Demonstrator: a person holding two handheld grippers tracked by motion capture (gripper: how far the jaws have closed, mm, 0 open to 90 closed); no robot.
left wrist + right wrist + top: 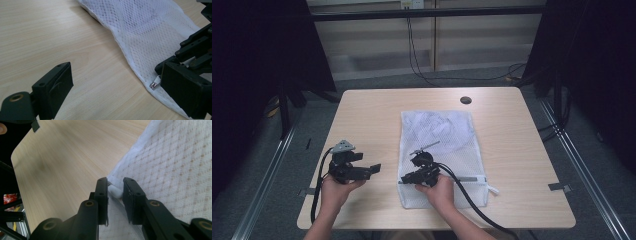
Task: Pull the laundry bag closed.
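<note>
A white mesh laundry bag [442, 135] lies flat in the middle of the wooden table [522, 150], its zipper along the near edge. My right gripper [408, 172] is over the bag's near left corner. In the right gripper view its jaws [115, 182] stand narrow, with a small white tab [115, 191] at the bag's [175, 170] edge between their tips and a gap still showing. My left gripper [369, 162] rests left of the bag, open and empty. In the left gripper view its wide jaws [116, 75] face the bag [150, 30], with a metal zipper slider [153, 85] beside its right jaw.
A dark round cable hole [466, 100] sits near the table's far edge. Black cables [472, 200] trail from both grippers toward the near edge. Bare wood lies to the left and right of the bag. Dark frames and floor rails flank the table.
</note>
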